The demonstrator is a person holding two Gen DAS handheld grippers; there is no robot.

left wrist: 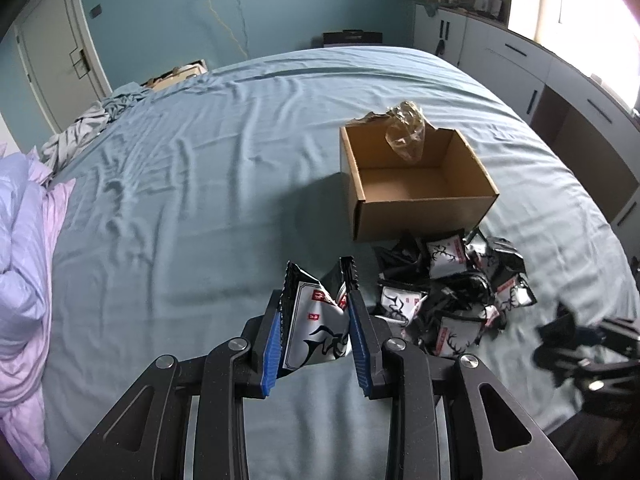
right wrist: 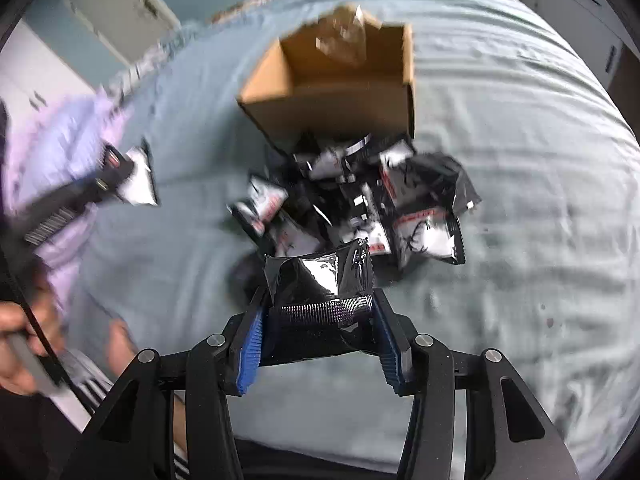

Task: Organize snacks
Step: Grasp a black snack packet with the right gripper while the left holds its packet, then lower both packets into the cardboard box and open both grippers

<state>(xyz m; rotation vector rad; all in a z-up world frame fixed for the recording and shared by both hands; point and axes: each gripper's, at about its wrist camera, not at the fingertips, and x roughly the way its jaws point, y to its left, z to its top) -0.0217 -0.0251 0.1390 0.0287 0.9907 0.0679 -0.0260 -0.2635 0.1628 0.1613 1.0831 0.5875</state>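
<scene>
- Left gripper [left wrist: 316,312] clamped on a white-and-black snack packet [left wrist: 316,332], blue pads pressing both of its side edges; packet upright and buckled between the fingers, serrated top edge upward, black antler print on its front.
- Right gripper [right wrist: 318,320] pinching a glossy black snack packet [right wrist: 320,280] by its sides; crimped seal band stretched straight across between the blue pads, body of the packet bulging up past the fingertips.
- No earlier view to go by, so only the grip itself told: pads in contact with the foil on both sides.
- Open cardboard box [left wrist: 416,200] on the blue bed sheet [left wrist: 208,184], nothing on its floor; crumpled clear plastic wrap [left wrist: 406,132] draped over its far wall.
- Heap of snack packets [left wrist: 452,292], same black-and-white kind, lying on the sheet right against the near wall of the box, tumbled over one another.
- From the right wrist view, heap between the held black packet and the box; picture smeared by blur.
- Left gripper with its pale packet seen at the left of that view, over the lilac duvet [right wrist: 76,128]; a person's hand [right wrist: 24,344] low in the left corner.
- Right gripper a dark blur at the right edge of the left wrist view.
</scene>
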